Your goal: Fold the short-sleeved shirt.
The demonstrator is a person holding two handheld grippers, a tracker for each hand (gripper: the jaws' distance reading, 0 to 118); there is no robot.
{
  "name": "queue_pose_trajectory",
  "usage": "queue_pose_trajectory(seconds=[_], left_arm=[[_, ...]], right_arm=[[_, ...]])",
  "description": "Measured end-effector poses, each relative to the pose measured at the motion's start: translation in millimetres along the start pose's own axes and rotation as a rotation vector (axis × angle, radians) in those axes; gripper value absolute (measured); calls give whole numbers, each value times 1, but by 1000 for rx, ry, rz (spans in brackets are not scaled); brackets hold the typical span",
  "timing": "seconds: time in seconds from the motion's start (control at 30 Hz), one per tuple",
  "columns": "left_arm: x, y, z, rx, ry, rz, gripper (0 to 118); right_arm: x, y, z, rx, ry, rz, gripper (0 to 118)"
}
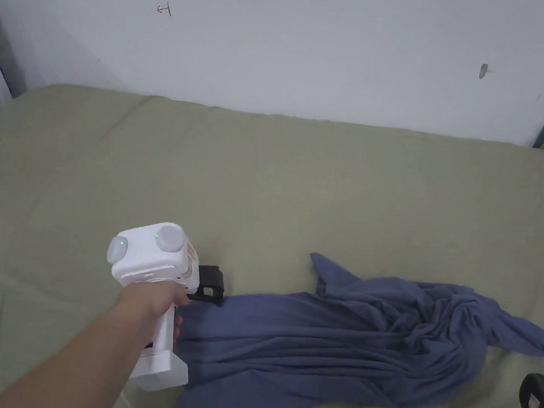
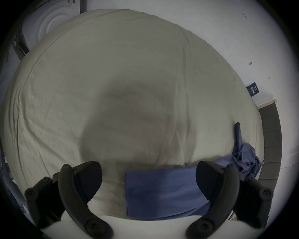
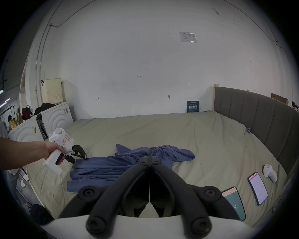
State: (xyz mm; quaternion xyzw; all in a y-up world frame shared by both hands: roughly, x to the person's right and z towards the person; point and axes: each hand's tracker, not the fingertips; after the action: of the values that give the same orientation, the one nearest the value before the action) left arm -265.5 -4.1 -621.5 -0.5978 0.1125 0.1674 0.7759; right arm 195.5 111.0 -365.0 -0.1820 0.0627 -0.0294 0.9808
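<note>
Blue short-sleeved shirt (image 1: 336, 338) lying bunched and creased on the bed (image 1: 267, 171), stretched sideways, hem end toward the left gripper (image 2: 148, 182), sleeves and collar end crumpled at the far right. Not yet spread flat; no fold made.

Left gripper fingers (image 2: 80, 182) wide apart, straddling a flat corner of the hem, cloth lying between them unclamped. Right gripper (image 3: 149, 159) held back near the bed edge, fingers (image 3: 163, 174) together on nothing, clear of the shirt.

Step in hand, as judged: seizing the hem corner to spread the garment. Recommended: lower until the corner sits deep between the fingers, close on a single layer edge only, then bring the right gripper to the opposite hem corner before drawing taut. Risk: catching the bedsheet with the cloth.

Two phones (image 3: 258, 188) on the bed, well apart from the shirt.
</note>
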Motion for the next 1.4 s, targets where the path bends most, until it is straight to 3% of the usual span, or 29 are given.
queue_pose_trajectory(seconds=[0.07, 0.1, 0.13, 0.17, 0.2, 0.23, 0.33, 0.57, 0.87, 0.9, 0.93, 1.0, 1.13, 1.4], left_arm=[[11, -5, 5, 18, 112, -73, 82], [14, -8, 9, 41, 72, -80, 67], [14, -5, 8, 30, 59, -59, 46], [15, -6, 10, 34, 56, -56, 17], [16, -6, 12, 41, 40, -43, 7], [16, -5, 12, 27, -41, -10, 7], [10, -5, 5, 22, 7, -71, 7], [4, -30, 53, 155, -171, -33, 7], [19, -47, 76, 221, -241, -111, 7], [20, -48, 76, 224, -245, -119, 7], [18, -42, 74, 222, -250, -119, 7], [19, -41, 73, 225, -266, -117, 7], [18, -34, 68, 227, -281, -111, 7], [17, -25, 58, 221, -278, -105, 7]], right_arm=[[1, -1, 1, 1, 0, -3, 0], [1, -2, 2, 5, 0, -4, 0], [1, -2, 2, 6, 0, -8, 0], [1, -2, 2, 7, 1, -11, 0], [0, -3, 4, 8, 3, -14, 0], [0, -3, 4, 9, 4, -17, 0], [1, -3, 8, 9, 8, -20, 0], [30, 1, -8, -44, 3, -13, 0], [112, 6, -125, -312, -72, -3, 1], [122, 7, -144, -346, -99, 25, 14], [130, 7, -158, -353, -133, 72, 41], [149, 5, -189, -402, -142, 140, 117], [165, 2, -229, -484, -169, 254, 118], [135, -37, -277, -621, -38, 559, 117]])
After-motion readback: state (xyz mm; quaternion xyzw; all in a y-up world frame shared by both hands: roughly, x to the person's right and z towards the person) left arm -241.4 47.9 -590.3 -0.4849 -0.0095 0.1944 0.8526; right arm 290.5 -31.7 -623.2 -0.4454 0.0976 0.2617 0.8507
